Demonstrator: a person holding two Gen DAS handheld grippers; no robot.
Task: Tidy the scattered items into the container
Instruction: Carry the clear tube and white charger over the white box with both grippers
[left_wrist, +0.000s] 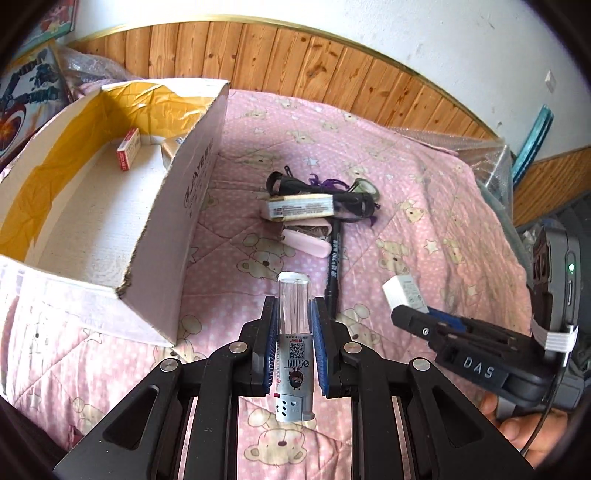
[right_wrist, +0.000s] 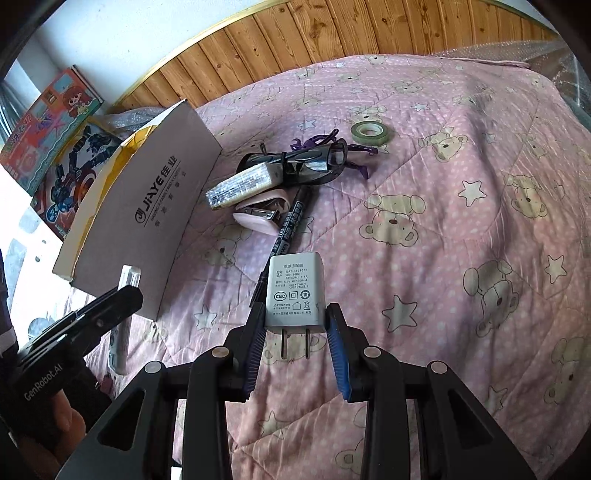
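Note:
My left gripper (left_wrist: 294, 306) is shut on a clear-topped silver lighter (left_wrist: 294, 332), held above the pink quilt just right of the open cardboard box (left_wrist: 184, 184). My right gripper (right_wrist: 295, 314) is shut on a white charger plug (right_wrist: 295, 291), prongs toward the camera. Each gripper shows in the other's view: the right gripper (left_wrist: 417, 314) with the charger (left_wrist: 404, 293), the left gripper (right_wrist: 125, 291) beside the box wall (right_wrist: 155, 206). On the quilt lie glasses (left_wrist: 354, 201), a flat labelled pack (left_wrist: 299, 208), a pink stapler (left_wrist: 306, 242), a black marker (left_wrist: 334, 266) and a tape roll (right_wrist: 370, 132).
Inside the box lie a small red carton (left_wrist: 128, 149) and a tan item (left_wrist: 170, 149). Toy boxes (right_wrist: 48, 147) lean against the wall behind the box. Bubble wrap (left_wrist: 491, 162) lines the bed's far right edge below the wooden panelling (left_wrist: 332, 62).

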